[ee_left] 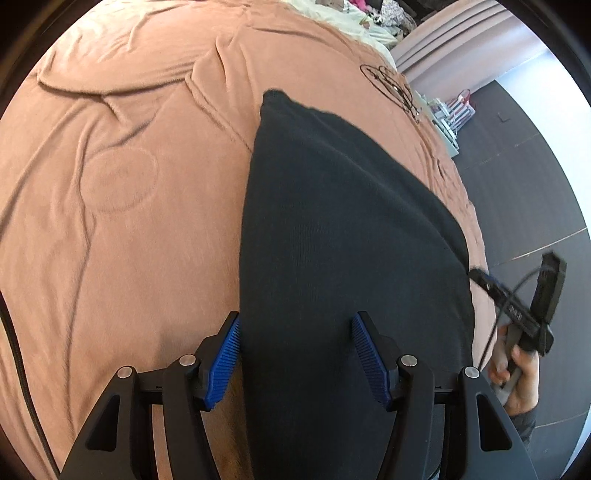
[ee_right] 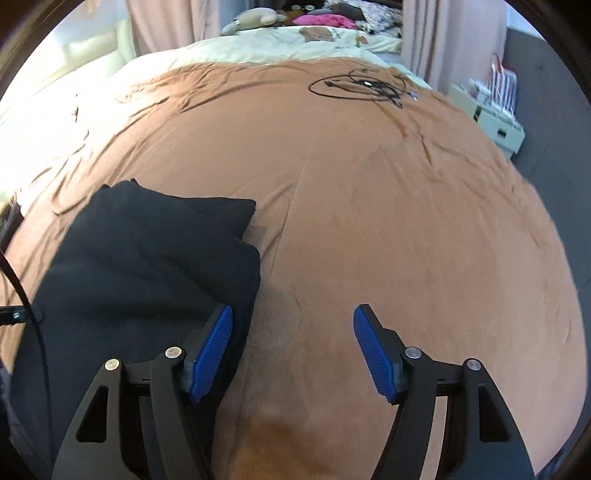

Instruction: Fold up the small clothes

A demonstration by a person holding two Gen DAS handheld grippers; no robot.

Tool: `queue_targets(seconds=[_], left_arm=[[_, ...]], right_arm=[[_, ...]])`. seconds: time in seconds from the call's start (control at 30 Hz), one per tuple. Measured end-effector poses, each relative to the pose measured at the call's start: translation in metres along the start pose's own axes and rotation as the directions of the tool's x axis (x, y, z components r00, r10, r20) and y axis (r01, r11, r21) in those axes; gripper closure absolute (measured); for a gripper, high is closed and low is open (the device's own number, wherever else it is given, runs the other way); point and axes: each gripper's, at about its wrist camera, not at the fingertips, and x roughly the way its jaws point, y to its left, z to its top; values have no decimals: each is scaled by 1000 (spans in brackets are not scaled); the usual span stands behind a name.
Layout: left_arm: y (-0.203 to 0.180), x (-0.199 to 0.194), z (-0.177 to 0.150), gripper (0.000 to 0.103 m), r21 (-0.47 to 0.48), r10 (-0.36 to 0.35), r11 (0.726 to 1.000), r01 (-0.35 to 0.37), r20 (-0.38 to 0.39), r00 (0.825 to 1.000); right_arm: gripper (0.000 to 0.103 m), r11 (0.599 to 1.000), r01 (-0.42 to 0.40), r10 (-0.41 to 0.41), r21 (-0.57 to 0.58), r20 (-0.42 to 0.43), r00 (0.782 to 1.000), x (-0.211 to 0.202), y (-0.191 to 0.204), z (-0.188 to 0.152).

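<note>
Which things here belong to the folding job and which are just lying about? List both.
Job:
- black garment
- left gripper, open
- right gripper, open

Lying about:
- tangled black cables
- pink clothes
- stuffed toy
- brown blanket

The black garment (ee_left: 343,229) lies folded on the brown bedspread, layers stacked so 2 edges show along one side. Fabric looks soft and knit, mostly smooth, one corner pointing toward the far end of the bed.
</note>
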Motion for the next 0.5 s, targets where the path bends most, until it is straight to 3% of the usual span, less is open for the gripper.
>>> queue_targets(seconds=[0.23,0.5], left_arm=[[2,8,20,41,1,-3,1000,3,-2,1000],[-1,31,44,41,4,2,1000,-2,-19,1000]], right_arm=[[37,959,-226,235,168,-32,972,3,-30,-18],[37,886,-394,418,246,-50,907,44,-41,-22]])
